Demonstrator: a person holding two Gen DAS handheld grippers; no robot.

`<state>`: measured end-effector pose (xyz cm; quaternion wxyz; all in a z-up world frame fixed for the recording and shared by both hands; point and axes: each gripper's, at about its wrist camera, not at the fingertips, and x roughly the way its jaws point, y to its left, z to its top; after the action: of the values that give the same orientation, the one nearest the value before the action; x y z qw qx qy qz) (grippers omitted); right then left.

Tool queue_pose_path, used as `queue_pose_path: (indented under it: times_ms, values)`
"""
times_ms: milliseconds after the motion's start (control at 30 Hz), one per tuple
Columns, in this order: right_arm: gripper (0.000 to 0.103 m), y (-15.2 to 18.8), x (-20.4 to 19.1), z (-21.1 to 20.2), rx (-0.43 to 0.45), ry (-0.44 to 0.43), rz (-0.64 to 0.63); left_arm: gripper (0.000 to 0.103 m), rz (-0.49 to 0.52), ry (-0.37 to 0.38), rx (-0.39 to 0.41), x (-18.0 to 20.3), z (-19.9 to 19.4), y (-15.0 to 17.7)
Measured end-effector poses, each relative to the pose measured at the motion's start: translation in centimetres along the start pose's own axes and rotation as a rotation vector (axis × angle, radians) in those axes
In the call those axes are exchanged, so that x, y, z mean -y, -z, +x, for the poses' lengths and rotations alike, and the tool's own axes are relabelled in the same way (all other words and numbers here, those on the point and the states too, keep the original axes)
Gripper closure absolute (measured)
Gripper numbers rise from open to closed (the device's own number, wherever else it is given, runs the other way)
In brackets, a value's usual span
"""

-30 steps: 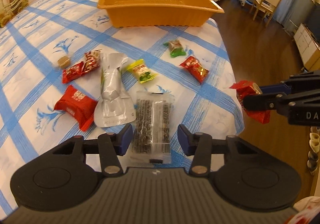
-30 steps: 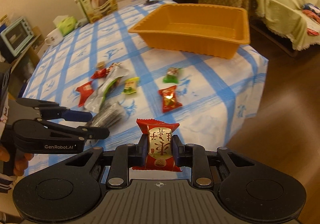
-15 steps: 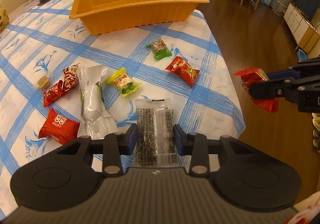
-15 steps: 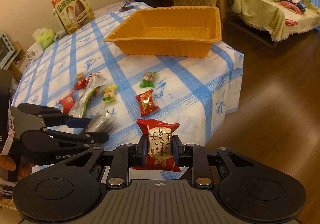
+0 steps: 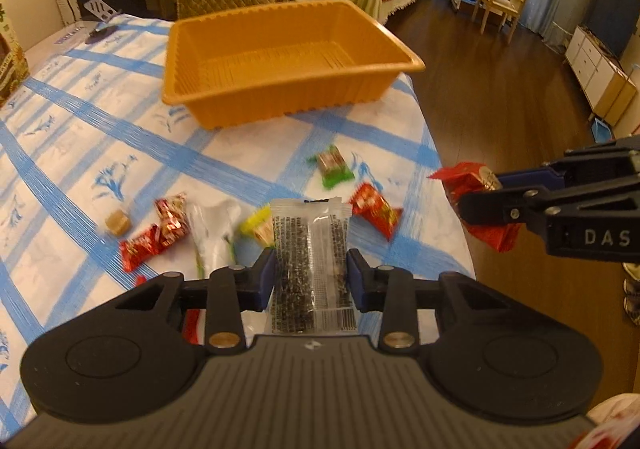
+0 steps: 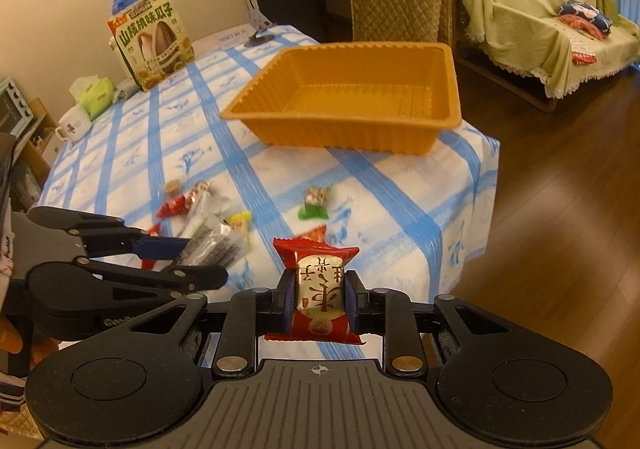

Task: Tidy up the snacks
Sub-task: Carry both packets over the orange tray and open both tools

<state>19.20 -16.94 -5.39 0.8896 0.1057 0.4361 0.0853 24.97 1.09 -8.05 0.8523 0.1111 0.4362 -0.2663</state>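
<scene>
1. Nearest, the left gripper (image 5: 311,276) has its jaws clamped on a clear packet of dark snack sticks (image 5: 310,249), lifted off the table; the jaws closed on it moments ago.
2. To its right, the right gripper (image 6: 318,299) is clamped on a red and gold candy (image 6: 318,291).
3. Beyond, loose snacks lie on the blue-checked tablecloth (image 5: 100,137): a green candy (image 5: 331,165); a red candy (image 5: 376,209).
4. Farthest, the orange tray (image 5: 276,61) stands empty.

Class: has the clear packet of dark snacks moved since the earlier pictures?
Yes. The clear packet, gripped by the left gripper, has lifted off the tablecloth toward the orange tray.
</scene>
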Motion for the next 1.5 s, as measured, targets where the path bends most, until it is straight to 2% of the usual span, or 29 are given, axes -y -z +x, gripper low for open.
queue_pose_path:
  times_ms: [367, 533, 800, 1067, 1500]
  values:
    - [0.077, -8.5, 2.0, 2.1, 0.101, -0.095, -0.060, 0.069, -0.122, -0.095, 0.111, -2.8, -1.4, -7.3]
    - [0.077, -12.9, 3.7, 4.0, 0.125, -0.126, -0.068, 0.069, -0.159, -0.128, 0.142, -3.6, 0.1, -11.9]
    - [0.077, -18.1, 7.3, 8.4, 0.098, -0.090, -0.037, 0.069, -0.192, -0.132, 0.135, -4.3, 4.7, -18.1]
    - [0.077, -20.1, 10.0, 12.3, 0.035, -0.062, -0.012, 0.069, -0.224, -0.117, 0.082, -4.8, 9.3, -20.8]
    - [0.077, -19.6, 11.7, 15.1, -0.028, -0.053, 0.004, 0.068, -0.277, -0.106, -0.012, -5.5, 14.5, -20.7]
